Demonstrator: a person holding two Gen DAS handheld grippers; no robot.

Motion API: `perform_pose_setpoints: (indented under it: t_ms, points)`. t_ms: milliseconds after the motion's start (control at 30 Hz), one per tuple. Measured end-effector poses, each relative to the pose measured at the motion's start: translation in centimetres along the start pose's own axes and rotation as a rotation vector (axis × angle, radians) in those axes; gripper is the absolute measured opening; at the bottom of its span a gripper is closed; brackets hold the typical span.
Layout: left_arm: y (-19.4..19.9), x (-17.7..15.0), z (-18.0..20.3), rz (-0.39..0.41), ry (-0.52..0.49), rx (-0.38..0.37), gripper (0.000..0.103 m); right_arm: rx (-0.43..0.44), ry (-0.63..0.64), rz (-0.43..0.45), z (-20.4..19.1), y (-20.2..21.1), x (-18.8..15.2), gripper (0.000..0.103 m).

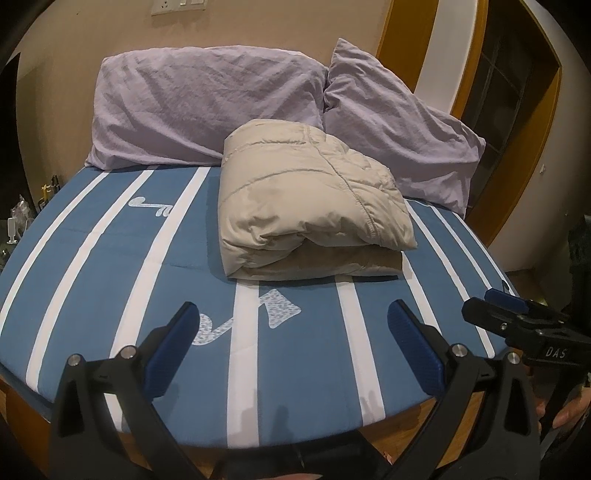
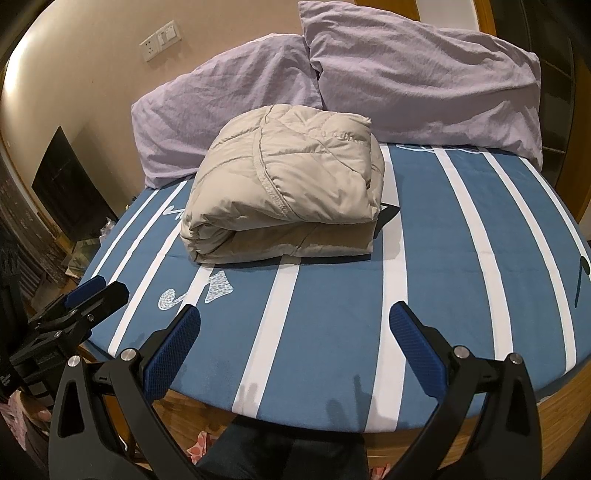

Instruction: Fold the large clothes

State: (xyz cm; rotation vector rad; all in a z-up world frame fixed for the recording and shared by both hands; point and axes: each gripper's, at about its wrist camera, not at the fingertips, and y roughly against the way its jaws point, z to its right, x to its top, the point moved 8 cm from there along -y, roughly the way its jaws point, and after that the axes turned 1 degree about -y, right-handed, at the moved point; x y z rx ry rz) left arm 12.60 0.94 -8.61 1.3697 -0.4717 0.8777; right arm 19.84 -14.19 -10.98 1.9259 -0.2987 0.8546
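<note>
A bed (image 1: pixel 110 280) wears a blue sheet (image 2: pixel 332 332) with white stripes and pale music-note prints. Two lilac pillows (image 1: pixel 207 107) (image 1: pixel 399 129) lean against the beige wall (image 1: pixel 74 37) at its head, their inner corners touching. A white switch plate (image 2: pixel 160 40) sits on the wall. A wooden door frame (image 1: pixel 546 147) stands beside the bed.

Bed (image 1: pixel 110 266): wooden frame, blue sheet with white stripes, lying under warm indoor light. Two lilac pillows (image 1: pixel 207 107) leaning against a beige wall (image 1: pixel 74 40). White switch and socket plate (image 1: pixel 177 6) sitting high on that wall. Wood-trimmed doorway (image 1: pixel 517 122) standing right of the bed. Dark screen (image 2: pixel 70 184) showing at the bed's left, small clutter sitting beneath it.
</note>
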Motion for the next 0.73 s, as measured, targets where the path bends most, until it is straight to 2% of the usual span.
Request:
perform_pose_setpoints:
  t_ms: [733]
  points:
    - [-0.84, 0.06, 0.58, 0.003, -0.028, 0.023, 0.101, 0.003, -0.013, -0.012, 0.42, -0.68, -0.30, 0.102]
